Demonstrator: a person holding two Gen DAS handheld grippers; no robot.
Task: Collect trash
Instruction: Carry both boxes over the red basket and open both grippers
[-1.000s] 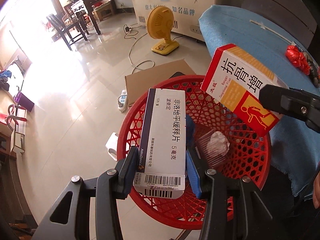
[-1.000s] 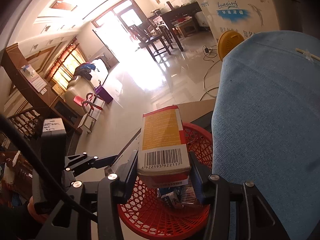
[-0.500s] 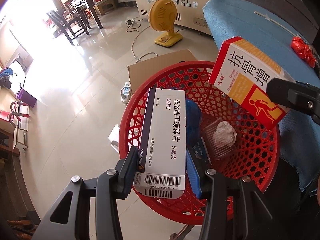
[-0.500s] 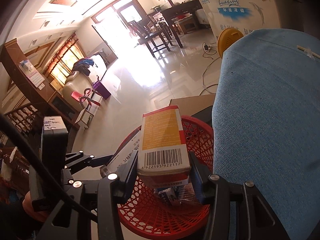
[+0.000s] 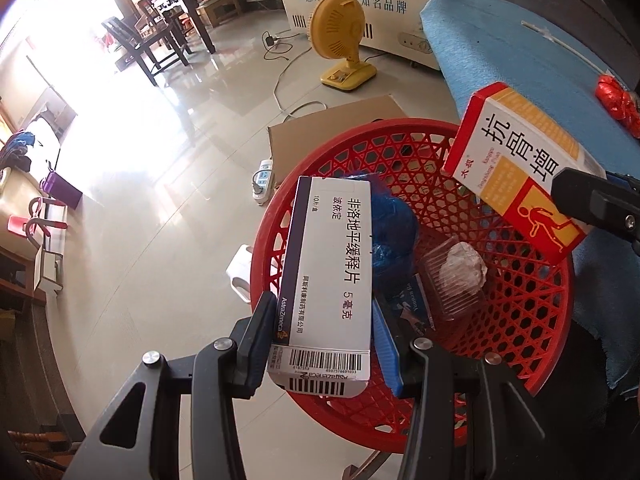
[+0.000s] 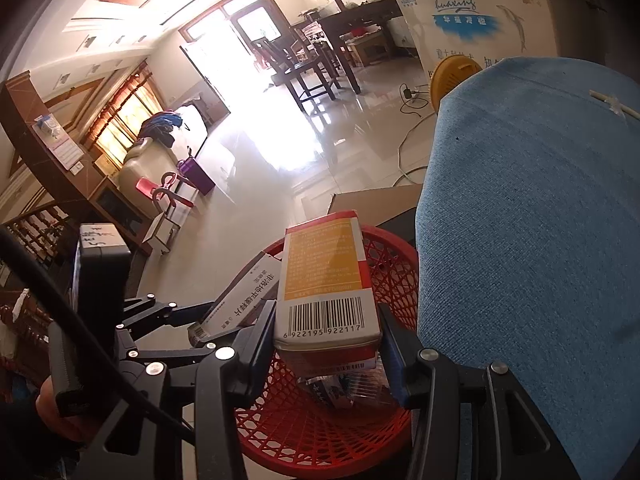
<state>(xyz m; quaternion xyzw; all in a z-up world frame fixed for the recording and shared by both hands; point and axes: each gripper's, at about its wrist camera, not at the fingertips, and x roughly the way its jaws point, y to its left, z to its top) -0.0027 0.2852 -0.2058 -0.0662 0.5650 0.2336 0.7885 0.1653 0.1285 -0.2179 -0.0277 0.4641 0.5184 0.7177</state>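
1. We hold the left gripper (image 5: 320, 336) clamped on a white box (image 5: 330, 276), its pads pressing both long sides at the barcode end.
2. The white box hangs over the near-left rim of the red basket (image 5: 532, 320).
3. We hold the right gripper (image 6: 326, 344) clamped on an orange box (image 6: 326, 280), barcode end toward the camera.
4. In the left wrist view the orange box (image 5: 516, 164) hangs over the far-right rim of the basket, beside the blue cloth (image 5: 520, 48).
5. In the basket lie a blue wad (image 5: 394, 236), a clear tray (image 5: 450, 284) and a crumpled white paper (image 5: 464, 264) on that tray.
6. A red wrapper (image 5: 618, 98) rests on the cloth, far right.
7. On the floor beyond the basket we see a cardboard sheet (image 5: 336, 128) and a yellow fan (image 5: 340, 44).
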